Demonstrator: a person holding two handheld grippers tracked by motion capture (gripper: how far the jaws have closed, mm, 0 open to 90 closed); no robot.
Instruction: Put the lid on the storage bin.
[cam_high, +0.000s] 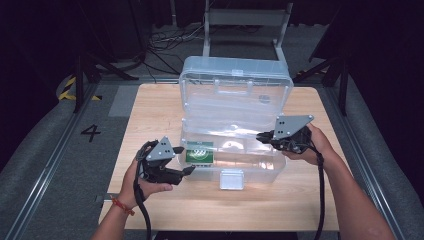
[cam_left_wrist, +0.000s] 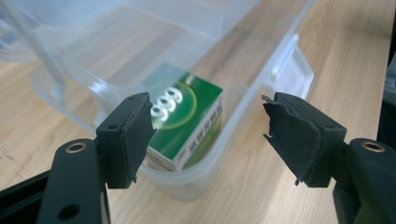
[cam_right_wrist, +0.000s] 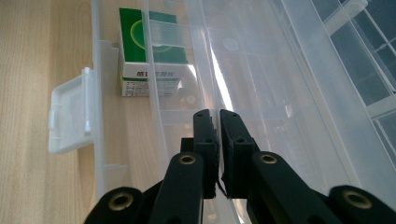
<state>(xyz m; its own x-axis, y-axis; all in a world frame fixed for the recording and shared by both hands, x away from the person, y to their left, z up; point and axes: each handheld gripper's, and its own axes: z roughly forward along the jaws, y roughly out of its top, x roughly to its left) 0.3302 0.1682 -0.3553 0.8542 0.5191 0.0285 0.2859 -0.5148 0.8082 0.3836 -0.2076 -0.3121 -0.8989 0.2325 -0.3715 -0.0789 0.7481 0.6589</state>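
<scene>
The left claw (cam_high: 189, 170) sits with jaws apart just outside the clear plastic box (cam_high: 260, 167) on the desk (cam_high: 150, 107). 1 green carton (cam_high: 199, 153) lies inside, at its left end. The right claw (cam_high: 262, 136), jaws together, hovers over the box's right side.

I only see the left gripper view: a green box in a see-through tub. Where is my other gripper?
Observer: The high view shows the right gripper at the right part of the tub, far from the green box.
Operator: Is it open like mine?
Observer: No. In the right gripper view its jaws are shut, just above the tub's clear plastic.
Operator: Does the tub have a lid?
Observer: Yes. The lid stands open behind the tub, and a white latch hangs at the front.
</scene>
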